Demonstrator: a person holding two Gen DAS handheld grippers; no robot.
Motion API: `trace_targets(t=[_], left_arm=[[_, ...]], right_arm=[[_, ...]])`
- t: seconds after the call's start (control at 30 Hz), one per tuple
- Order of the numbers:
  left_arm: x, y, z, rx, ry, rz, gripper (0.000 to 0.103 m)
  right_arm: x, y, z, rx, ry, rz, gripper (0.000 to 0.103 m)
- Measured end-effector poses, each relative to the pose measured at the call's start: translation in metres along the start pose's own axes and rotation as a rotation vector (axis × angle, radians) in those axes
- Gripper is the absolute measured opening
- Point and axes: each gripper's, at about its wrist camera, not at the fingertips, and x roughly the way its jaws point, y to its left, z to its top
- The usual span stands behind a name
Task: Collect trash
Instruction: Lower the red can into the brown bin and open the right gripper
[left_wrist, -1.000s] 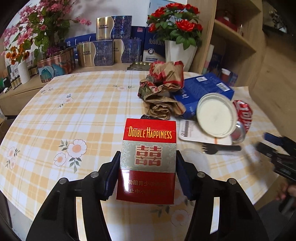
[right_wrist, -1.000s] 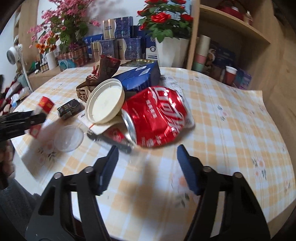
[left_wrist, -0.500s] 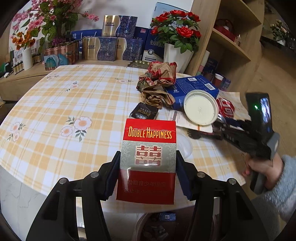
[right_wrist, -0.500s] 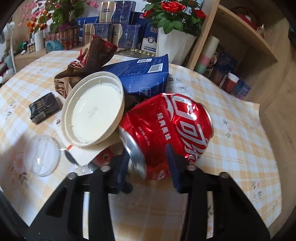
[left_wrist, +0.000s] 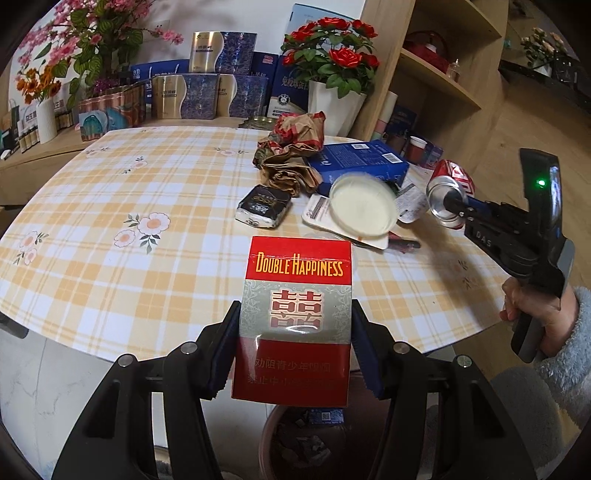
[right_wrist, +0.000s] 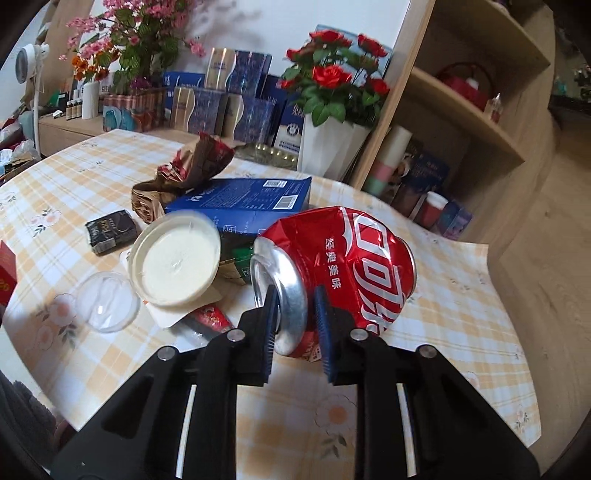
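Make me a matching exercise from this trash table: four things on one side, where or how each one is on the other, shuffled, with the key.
1. cigarette pack
2. crushed can
3. white lid
4. clear lid

A. lying flat on the tablecloth
B. pinched at its rim by the right gripper
C. clamped upright in the left gripper
D. propped at a tilt against the blue box

Pairs: 1-C, 2-B, 3-D, 4-A
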Motion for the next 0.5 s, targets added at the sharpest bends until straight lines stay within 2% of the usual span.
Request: trace_targets(t=[0.23, 0.5], left_arm=[[-0.014, -0.006, -0.01, 0.007, -0.004, -0.012, 0.055], [-0.041, -0.017, -0.026, 0.041, -0.027, -0.011, 0.055]], right_arm=[[-0.04, 0.0, -0.018, 0.037, -0.022, 0.036, 0.023], [-0.099, 0.013, -0.044, 0.056, -0.043, 0.156, 0.023]])
